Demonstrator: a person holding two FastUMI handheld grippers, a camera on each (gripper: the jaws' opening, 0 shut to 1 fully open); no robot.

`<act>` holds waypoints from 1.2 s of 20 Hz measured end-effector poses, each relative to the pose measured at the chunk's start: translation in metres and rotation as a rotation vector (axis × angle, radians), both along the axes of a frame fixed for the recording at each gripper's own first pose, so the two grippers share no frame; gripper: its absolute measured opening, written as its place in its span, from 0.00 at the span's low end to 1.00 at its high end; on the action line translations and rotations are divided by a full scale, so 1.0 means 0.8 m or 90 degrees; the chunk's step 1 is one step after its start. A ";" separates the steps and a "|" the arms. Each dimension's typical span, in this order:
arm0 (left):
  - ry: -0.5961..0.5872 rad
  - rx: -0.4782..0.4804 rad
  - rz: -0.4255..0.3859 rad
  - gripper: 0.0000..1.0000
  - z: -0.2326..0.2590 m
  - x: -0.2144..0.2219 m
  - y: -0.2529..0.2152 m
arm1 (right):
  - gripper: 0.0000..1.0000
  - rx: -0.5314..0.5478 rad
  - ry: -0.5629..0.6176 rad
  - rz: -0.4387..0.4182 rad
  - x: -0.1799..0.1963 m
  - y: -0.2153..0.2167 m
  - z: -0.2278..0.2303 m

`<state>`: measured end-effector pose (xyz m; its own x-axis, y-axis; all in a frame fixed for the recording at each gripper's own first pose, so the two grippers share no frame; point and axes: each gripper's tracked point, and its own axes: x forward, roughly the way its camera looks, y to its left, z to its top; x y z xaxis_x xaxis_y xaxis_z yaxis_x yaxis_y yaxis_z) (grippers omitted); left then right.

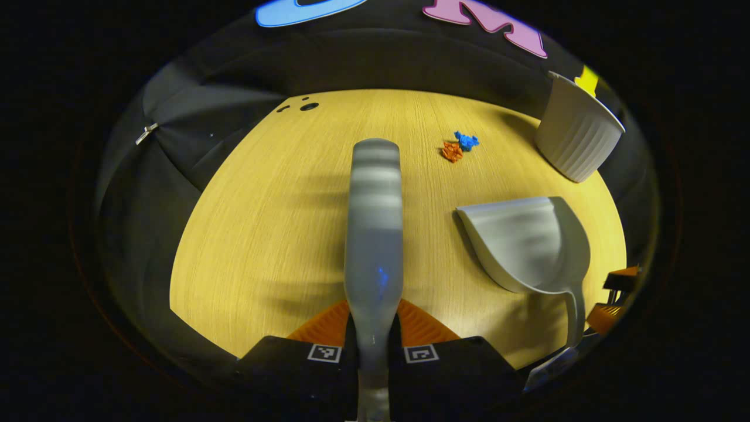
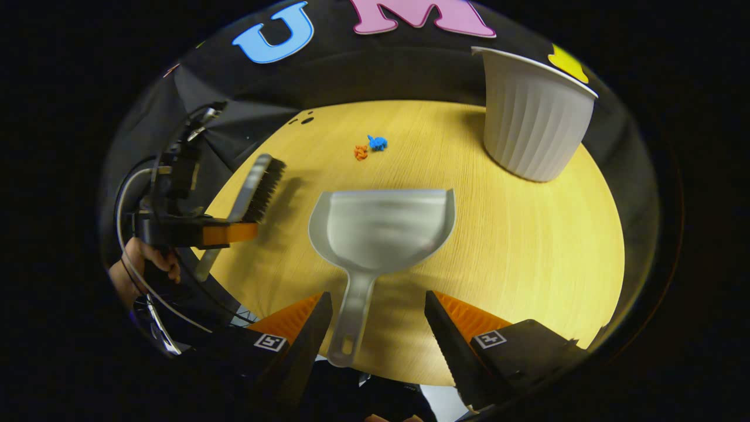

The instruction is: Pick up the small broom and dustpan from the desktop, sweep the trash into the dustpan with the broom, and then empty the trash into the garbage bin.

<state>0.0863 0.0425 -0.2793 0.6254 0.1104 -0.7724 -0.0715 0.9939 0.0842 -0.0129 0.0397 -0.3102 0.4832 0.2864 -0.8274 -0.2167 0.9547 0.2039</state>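
My left gripper (image 1: 375, 316) is shut on the grey small broom (image 1: 375, 217), which points forward above the wooden desktop (image 1: 263, 234). In the right gripper view that same gripper (image 2: 225, 233) holds the broom (image 2: 258, 187) tilted, bristles facing right. The grey dustpan (image 2: 381, 228) lies flat on the desktop, mouth toward the trash. Its handle (image 2: 351, 322) lies between the spread fingers of my right gripper (image 2: 378, 295), which is open and not touching it. The trash, a blue and an orange paper scrap (image 2: 369, 146), lies beyond the dustpan (image 1: 527, 246); these scraps (image 1: 460, 146) sit ahead-right of the broom.
A white ribbed garbage bin (image 2: 533, 117) stands at the far right of the desktop, and it (image 1: 577, 138) is beyond the dustpan. A hand (image 2: 146, 264) holds the left gripper at the table's left edge. Small dark holes (image 1: 307, 106) mark the far edge.
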 end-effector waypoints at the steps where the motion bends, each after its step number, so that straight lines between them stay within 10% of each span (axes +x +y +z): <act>1: -0.005 -0.001 0.003 0.24 0.007 -0.005 0.003 | 0.99 0.000 0.018 -0.018 -0.001 0.002 -0.007; 13: -0.027 -0.016 0.062 0.25 0.032 -0.055 0.036 | 0.98 -0.062 0.075 -0.155 0.030 0.015 -0.085; 17: -0.031 -0.026 0.070 0.25 0.028 -0.062 0.036 | 0.84 -0.105 0.065 -0.146 0.037 0.017 -0.090; 22: -0.033 -0.025 0.059 0.25 0.027 -0.049 0.037 | 0.39 -0.114 0.067 -0.119 0.035 0.025 -0.091; 24: -0.031 -0.017 0.043 0.25 0.026 -0.035 0.037 | 0.39 -0.101 0.070 -0.090 0.038 0.026 -0.093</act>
<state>0.0583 0.0721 -0.2587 0.6544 0.1336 -0.7443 -0.1415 0.9885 0.0530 0.0172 0.0609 -0.3846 0.4144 0.0850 -0.9061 -0.0637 0.9959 0.0644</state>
